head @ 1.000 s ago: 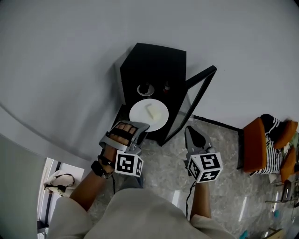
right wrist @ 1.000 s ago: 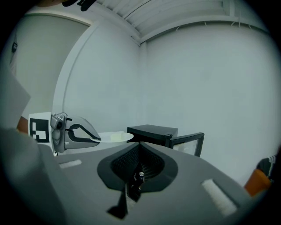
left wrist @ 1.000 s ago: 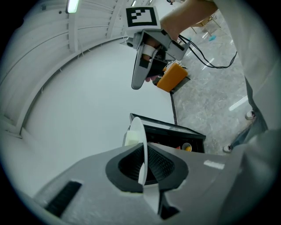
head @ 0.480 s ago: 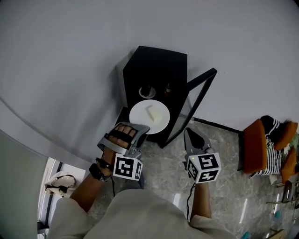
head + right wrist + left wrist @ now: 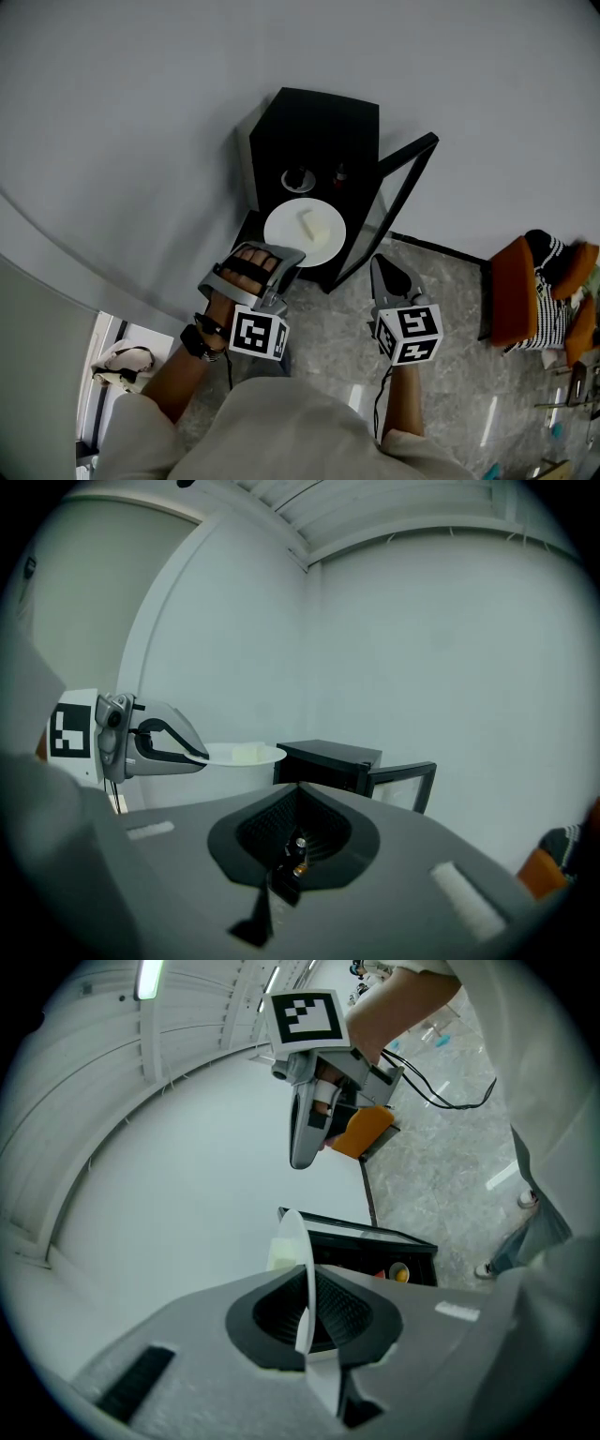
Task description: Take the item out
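Note:
A white plate (image 5: 305, 234) carrying a pale block of food (image 5: 307, 224) is held level just in front of the black cabinet (image 5: 314, 131), whose glass door (image 5: 394, 202) stands swung open to the right. My left gripper (image 5: 286, 255) is shut on the plate's near rim. In the left gripper view the plate (image 5: 302, 1269) runs edge-on between the pads. My right gripper (image 5: 380, 264) hangs to the right of the plate, near the open door, jaws together and empty. The right gripper view shows the left gripper (image 5: 202, 755) clamping the plate (image 5: 246, 755) beside the cabinet (image 5: 328, 759).
The cabinet stands against a white wall on a grey marble floor (image 5: 450, 375). An orange chair (image 5: 520, 300) with striped cloth is at the right. Round parts (image 5: 298, 178) sit on the cabinet's dark inside. A small cup with something yellow (image 5: 398, 1272) shows inside it.

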Available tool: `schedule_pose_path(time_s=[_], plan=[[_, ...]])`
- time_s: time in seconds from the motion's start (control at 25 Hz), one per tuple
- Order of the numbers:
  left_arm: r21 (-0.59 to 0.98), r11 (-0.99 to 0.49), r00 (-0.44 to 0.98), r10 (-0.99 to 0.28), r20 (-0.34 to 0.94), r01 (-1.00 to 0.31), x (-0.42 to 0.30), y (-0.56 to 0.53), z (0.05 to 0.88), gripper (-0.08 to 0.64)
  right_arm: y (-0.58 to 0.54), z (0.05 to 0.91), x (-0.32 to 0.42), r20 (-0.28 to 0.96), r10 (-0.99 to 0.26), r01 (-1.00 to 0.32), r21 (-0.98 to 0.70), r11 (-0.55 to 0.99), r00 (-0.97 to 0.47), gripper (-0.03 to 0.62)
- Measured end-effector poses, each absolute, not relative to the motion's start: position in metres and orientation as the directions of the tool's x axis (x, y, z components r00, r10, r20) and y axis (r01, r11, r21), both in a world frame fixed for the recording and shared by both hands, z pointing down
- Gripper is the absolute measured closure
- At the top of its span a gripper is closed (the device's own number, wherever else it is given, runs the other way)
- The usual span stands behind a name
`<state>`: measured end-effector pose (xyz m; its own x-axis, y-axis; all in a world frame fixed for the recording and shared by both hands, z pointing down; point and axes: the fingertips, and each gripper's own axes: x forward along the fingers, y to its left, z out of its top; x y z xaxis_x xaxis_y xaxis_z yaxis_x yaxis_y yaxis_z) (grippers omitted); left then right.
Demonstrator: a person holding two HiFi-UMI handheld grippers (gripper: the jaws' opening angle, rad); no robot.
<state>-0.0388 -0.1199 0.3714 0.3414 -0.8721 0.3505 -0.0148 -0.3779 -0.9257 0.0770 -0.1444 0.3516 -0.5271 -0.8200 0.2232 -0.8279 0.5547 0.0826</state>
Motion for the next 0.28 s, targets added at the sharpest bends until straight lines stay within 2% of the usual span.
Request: schedule_pose_path(time_s=[0.28], plan=[[-0.927,-0.375,0.338,-0.874,0.349,-0.015,-0.0379,-0.1205,0.3717,0.541,-0.1455,0.3536,0.0754,0.215,-0.816,-0.822,0.088,0.563,-0.536,0.586]])
